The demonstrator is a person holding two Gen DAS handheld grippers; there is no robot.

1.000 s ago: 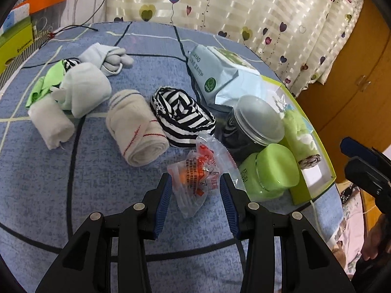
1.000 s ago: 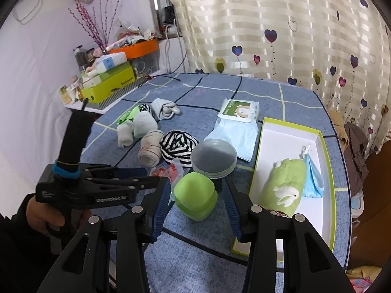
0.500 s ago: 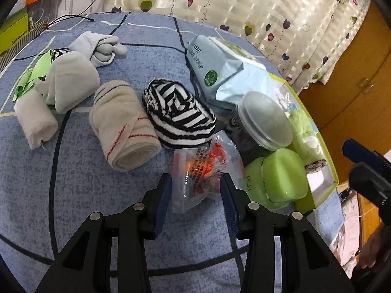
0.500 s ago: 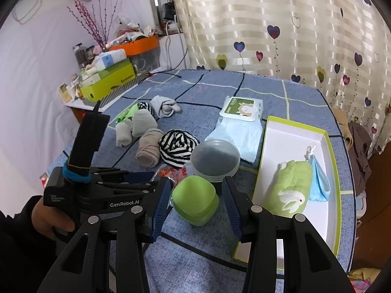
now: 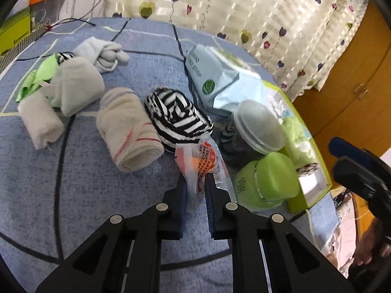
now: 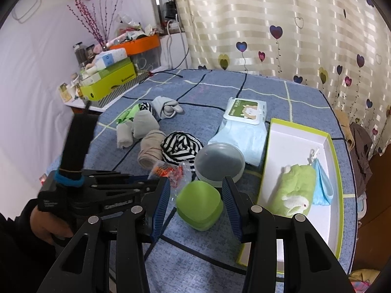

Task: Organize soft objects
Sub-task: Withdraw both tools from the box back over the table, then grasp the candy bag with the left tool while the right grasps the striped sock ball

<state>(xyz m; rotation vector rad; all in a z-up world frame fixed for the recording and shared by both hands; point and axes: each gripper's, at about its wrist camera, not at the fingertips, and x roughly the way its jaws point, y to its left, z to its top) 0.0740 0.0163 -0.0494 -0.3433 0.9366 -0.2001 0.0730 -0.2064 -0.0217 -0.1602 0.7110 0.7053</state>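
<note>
My left gripper [image 5: 195,185], whose jaws stood apart around the clear snack packet [image 5: 199,161] a moment ago, has just closed and now pinches the packet's near end, on the blue bedspread [image 5: 73,195] just in front of the striped cloth bundle [image 5: 176,119]. My right gripper [image 6: 194,202] has barely moved and its jaws stay apart on either side of the green lidded tub [image 6: 199,204], not touching it. Open bedspread lies to the near left of the packet, while the right side is crowded by the tub, the grey-lidded jar [image 5: 259,127] and the edge of the green-rimmed box [image 6: 334,171], which holds a green towel [image 6: 293,190]
</note>
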